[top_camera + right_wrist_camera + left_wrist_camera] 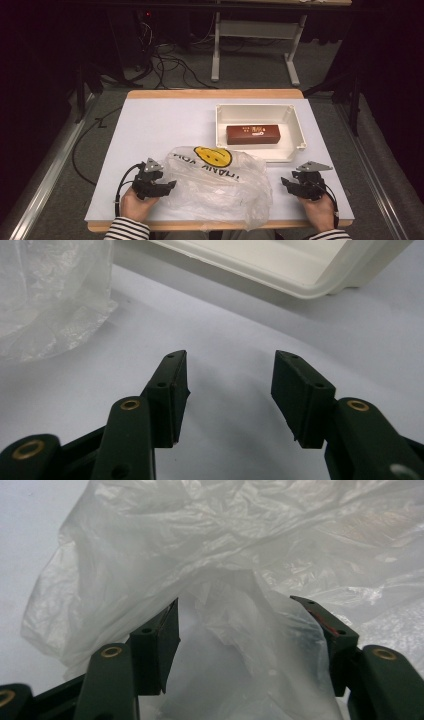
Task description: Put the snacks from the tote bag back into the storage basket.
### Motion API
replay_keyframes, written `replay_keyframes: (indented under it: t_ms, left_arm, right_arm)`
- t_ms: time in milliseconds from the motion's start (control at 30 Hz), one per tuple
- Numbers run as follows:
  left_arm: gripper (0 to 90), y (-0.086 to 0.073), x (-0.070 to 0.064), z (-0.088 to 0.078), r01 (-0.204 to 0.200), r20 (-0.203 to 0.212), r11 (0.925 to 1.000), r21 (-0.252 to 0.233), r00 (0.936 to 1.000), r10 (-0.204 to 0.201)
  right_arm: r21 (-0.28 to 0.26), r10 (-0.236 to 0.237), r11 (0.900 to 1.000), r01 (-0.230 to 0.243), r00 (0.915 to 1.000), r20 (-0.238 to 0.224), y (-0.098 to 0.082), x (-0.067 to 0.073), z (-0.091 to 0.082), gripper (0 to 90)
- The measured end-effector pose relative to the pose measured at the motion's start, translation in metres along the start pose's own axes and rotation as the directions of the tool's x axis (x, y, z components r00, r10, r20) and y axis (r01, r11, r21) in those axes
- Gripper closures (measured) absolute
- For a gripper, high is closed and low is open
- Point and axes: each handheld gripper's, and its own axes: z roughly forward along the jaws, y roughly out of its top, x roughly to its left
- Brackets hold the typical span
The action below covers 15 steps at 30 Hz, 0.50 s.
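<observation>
A crumpled clear plastic bag (220,185) with a yellow smiley face lies at the near middle of the table. My left gripper (170,186) is at the bag's left edge, pointing right. In the left gripper view its jaws (235,615) stand wide apart with loose bag film (240,545) bulging between them and draped against the right jaw, without being pinched. My right gripper (286,184) rests just right of the bag, pointing left. Its jaws (230,365) are open over bare table, and the bag (45,295) lies off to their left.
A white plastic tray (260,107) sits at the back right and holds a brown rectangular box (253,134); its near corner (280,270) shows beyond the right jaws. The table is covered by a pale sheet (160,125). Cables and a desk frame lie on the floor behind.
</observation>
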Motion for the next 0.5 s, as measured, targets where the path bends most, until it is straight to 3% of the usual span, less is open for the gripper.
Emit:
replay_keyframes:
  t_ms: [500]
  left_arm:
    - [39.1, -0.0008, 0.0012, 0.0026, 0.008, -0.008, 0.9998, 0.016, 0.9999, -0.008]
  right_arm:
    - [0.011, 0.008, 1.0, -0.008, 0.9999, -0.013, -0.0023, -0.0027, 0.0058, 37.9]
